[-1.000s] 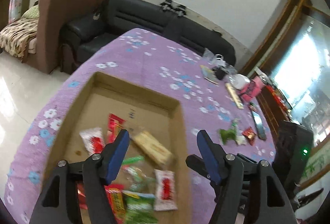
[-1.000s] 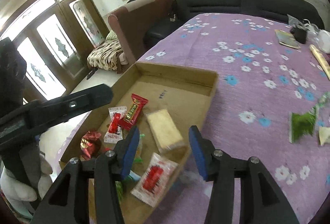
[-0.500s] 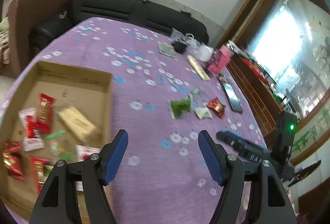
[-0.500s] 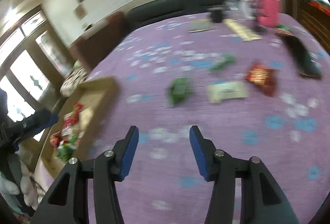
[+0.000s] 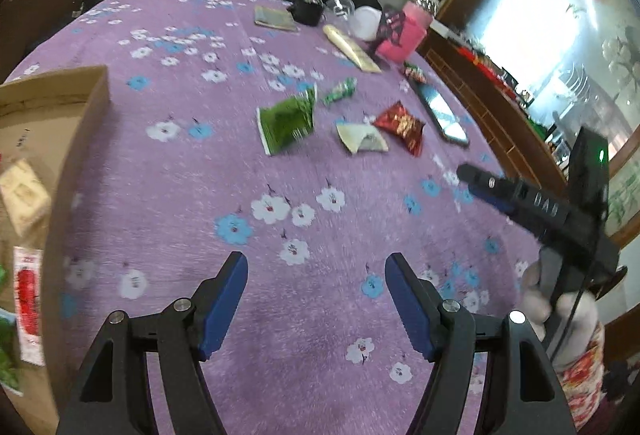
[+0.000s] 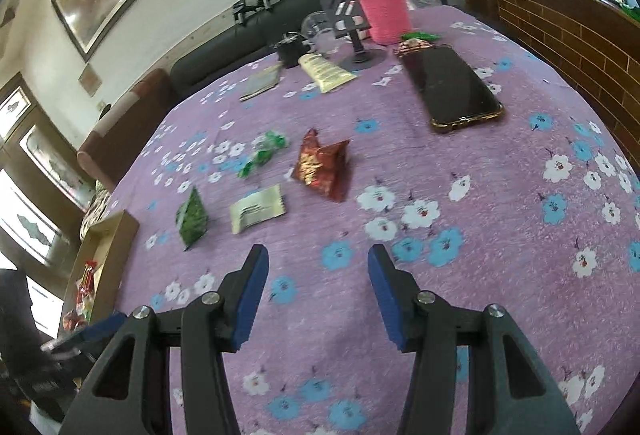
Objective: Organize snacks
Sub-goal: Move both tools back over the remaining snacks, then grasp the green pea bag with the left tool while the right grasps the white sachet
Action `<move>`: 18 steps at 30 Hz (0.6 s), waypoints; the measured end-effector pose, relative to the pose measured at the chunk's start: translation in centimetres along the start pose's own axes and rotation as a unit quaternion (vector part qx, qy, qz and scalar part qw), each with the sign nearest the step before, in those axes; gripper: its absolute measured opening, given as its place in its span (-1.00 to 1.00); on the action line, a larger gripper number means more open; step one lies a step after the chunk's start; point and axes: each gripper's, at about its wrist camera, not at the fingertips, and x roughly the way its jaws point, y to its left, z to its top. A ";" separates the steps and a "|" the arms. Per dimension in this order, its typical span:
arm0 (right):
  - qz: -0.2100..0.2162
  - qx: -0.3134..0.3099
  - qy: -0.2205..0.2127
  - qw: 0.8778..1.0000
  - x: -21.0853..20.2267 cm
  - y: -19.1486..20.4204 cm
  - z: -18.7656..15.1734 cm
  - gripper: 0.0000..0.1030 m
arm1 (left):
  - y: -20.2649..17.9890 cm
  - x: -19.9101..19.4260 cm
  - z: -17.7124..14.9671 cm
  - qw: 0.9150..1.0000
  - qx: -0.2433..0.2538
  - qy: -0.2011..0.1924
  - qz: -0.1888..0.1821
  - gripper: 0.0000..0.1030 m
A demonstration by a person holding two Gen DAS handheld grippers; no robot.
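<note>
While both grippers, left (image 5: pixel 316 299) and right (image 6: pixel 318 293), hang unclenched, the crinkly red foil snack packet (image 6: pixel 322 167) beside the black phone (image 6: pixel 450 87) looks light, best pinched at its crimped edge.

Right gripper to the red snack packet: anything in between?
Nothing visible. Only bare purple tablecloth lies between the open right gripper and the red snack packet. The white packet sits off to its left, the phone beyond it to the right.

The surface (image 6: pixel 500 235) is covered in matt woven cloth; crinkled glossy foil is seen on the red packet (image 6: pixel 322 169), dull brown cardboard on the box (image 5: pixel 76 139), polished glass on the phone (image 6: pixel 450 87)
</note>
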 end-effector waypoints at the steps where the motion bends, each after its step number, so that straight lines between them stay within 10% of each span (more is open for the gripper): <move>1: 0.000 0.003 0.001 1.000 0.3 -0.1 0.3 -0.02 | -0.1 0.4 -0.1 1.000 0.003 0.003 0.003 0.44; 18: -0.034 -0.064 0.045 0.996 10.3 7.6 4.5 -0.14 | -0.9 1.8 -0.9 0.999 0.024 -0.013 -0.021 0.98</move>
